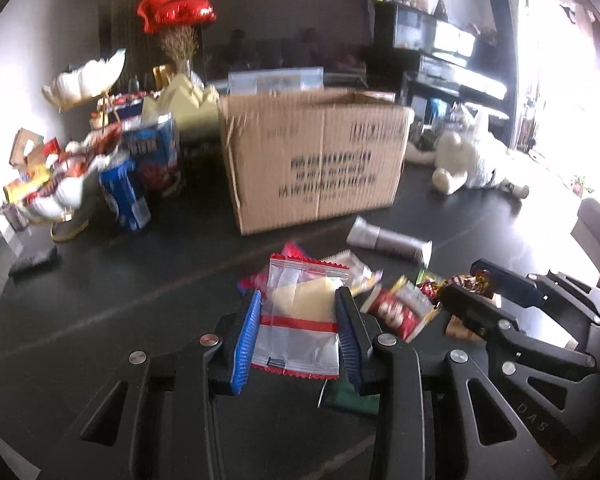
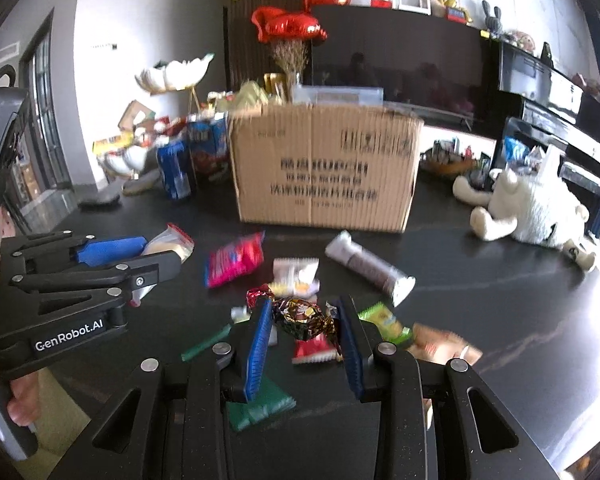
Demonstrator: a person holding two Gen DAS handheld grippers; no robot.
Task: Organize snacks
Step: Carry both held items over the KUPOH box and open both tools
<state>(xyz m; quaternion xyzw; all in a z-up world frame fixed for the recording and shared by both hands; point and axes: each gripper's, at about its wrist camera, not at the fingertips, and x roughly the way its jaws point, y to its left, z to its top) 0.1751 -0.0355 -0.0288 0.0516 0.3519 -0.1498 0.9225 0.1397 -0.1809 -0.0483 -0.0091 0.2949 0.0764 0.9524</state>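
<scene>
My left gripper [image 1: 298,300] is shut on a clear packet with red edges and a pale cake inside [image 1: 300,320], held above the dark table [image 1: 100,280]. In the right wrist view the left gripper [image 2: 156,252] shows at the left with that packet [image 2: 172,242]. My right gripper [image 2: 304,312] is shut on a brown-gold foil candy [image 2: 302,316]; it shows in the left wrist view [image 1: 476,280] at the right. An open cardboard box [image 1: 316,160] [image 2: 324,164] stands behind. Loose snacks lie on the table: a pink packet [image 2: 234,262], a grey roll [image 2: 370,270], a green bar [image 2: 384,320].
A white tiered shell stand [image 1: 60,184] full of snacks stands at the left with blue packets [image 1: 126,196] beside it. A white plush toy [image 2: 528,208] lies at the right. A dark green packet [image 2: 260,404] lies under my right gripper.
</scene>
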